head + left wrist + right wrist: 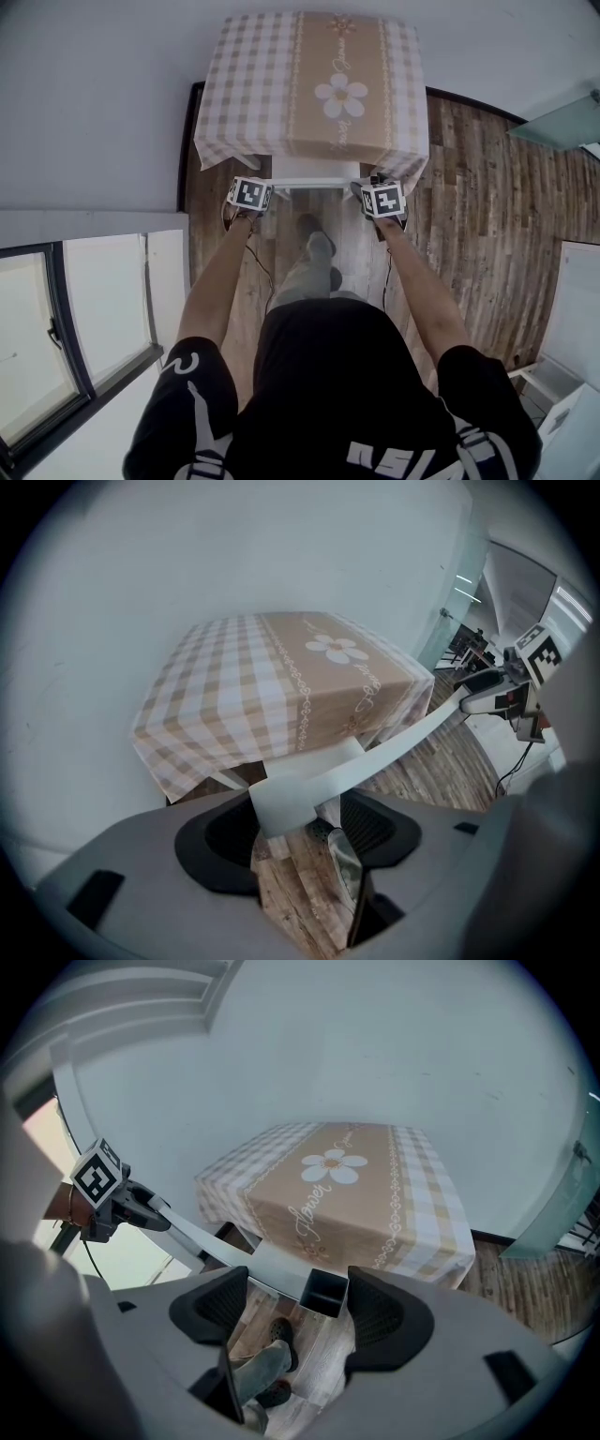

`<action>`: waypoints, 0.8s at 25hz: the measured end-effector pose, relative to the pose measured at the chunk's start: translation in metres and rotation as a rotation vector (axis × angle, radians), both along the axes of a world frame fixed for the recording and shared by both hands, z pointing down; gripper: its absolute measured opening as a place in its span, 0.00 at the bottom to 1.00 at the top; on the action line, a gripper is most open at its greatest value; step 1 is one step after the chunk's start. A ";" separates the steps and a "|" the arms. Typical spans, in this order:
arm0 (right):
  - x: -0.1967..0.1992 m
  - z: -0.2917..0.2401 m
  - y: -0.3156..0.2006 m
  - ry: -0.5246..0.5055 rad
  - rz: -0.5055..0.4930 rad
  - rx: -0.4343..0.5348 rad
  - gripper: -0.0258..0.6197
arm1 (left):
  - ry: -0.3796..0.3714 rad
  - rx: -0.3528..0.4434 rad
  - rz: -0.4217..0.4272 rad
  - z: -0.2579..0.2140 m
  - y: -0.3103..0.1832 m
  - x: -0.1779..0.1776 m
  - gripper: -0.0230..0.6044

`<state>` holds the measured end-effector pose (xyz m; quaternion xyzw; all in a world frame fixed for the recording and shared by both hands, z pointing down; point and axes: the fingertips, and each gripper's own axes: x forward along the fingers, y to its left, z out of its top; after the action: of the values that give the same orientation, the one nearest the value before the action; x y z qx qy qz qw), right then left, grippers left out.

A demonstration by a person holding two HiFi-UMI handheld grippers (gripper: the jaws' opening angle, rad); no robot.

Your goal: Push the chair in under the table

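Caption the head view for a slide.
Left gripper and right gripper straddle the chair rail at the table.

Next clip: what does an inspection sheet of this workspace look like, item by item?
Surface: table under a checked cloth with a daisy print, set against the wall; nothing on it.
Job's things: white chair; only its top rail shows, at the table's near edge.
Clutter: nothing seen.
Grippers: left tool and right tool each have one end of the rail between open jaws, with a gap beside it.
Cables: a dark cable hangs below each tool, along the forearm.
Surroundings: wood floor; window on the person's left; the person's shoes below the rail.
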<state>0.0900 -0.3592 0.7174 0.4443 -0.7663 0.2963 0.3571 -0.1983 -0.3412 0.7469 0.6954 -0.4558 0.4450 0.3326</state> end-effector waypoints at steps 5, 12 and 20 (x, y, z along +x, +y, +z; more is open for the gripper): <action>-0.002 0.007 -0.020 -0.024 -0.008 -0.011 0.58 | -0.018 0.011 0.003 -0.003 -0.024 -0.002 0.49; -0.006 0.005 -0.046 -0.017 -0.008 -0.019 0.58 | -0.018 0.001 0.002 -0.002 -0.054 -0.005 0.49; -0.026 0.001 -0.063 0.000 -0.028 -0.017 0.58 | -0.060 -0.020 -0.006 0.000 -0.081 -0.027 0.49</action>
<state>0.0635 -0.4221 0.7184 0.4305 -0.7699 0.2978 0.3650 -0.2252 -0.4226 0.7473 0.6770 -0.4632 0.4694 0.3268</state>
